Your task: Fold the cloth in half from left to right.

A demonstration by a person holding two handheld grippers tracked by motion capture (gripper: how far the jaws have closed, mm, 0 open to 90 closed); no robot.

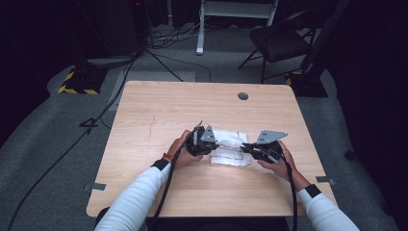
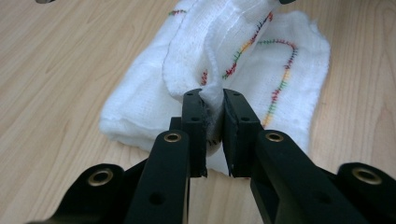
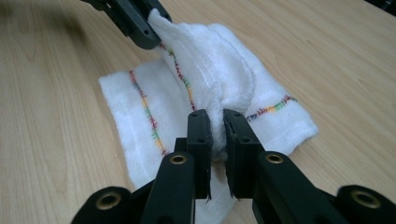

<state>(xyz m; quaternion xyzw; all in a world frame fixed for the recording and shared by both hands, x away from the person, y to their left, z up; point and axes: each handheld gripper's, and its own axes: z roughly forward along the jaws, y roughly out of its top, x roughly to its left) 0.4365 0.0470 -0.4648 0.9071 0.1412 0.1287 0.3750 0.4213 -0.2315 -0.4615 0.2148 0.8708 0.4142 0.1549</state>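
Observation:
A white cloth with coloured stitching lies folded on the wooden table, near its middle. My left gripper is at the cloth's left end and my right gripper at its right end. In the left gripper view the left gripper is shut on a raised fold of the cloth. The right gripper pinches another raised edge of the cloth in the right gripper view, where the other gripper's jaws hold the far end. The top layer sags between the two grips, low over the bottom layer.
A round hole is in the tabletop at the back right. Behind the table stand a black folding chair and a white frame, with cables across the grey floor at the left.

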